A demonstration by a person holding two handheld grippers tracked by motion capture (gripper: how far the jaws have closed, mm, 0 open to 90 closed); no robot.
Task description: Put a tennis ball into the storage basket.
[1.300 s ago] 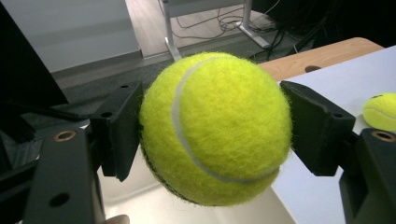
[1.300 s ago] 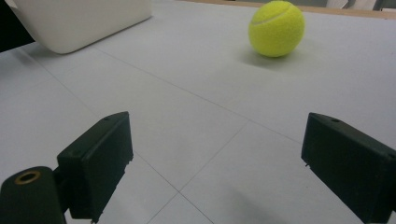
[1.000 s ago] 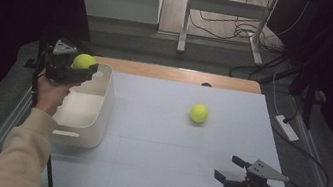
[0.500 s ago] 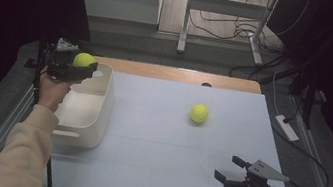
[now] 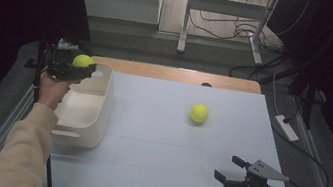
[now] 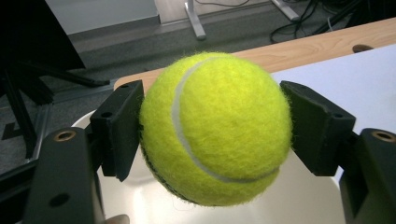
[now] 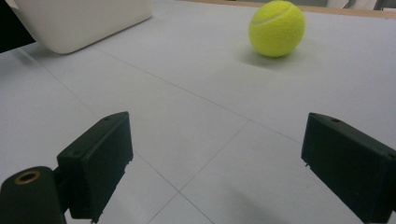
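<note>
A tennis ball (image 6: 215, 128) sits clamped between the jaws of the left gripper (image 5: 74, 62), above the far rim of the white bin (image 5: 100, 113) at the table's (image 5: 142, 170) left edge. A second ball (image 5: 199, 113) lies alone mid-table, bare surface all round. The right gripper (image 5: 232, 169) rests near the front edge, jaws wide apart and empty.

Fingers (image 7: 348, 172) spread wide; tennis ball (image 7: 277, 28) ahead on table (image 7: 187, 93).
</note>
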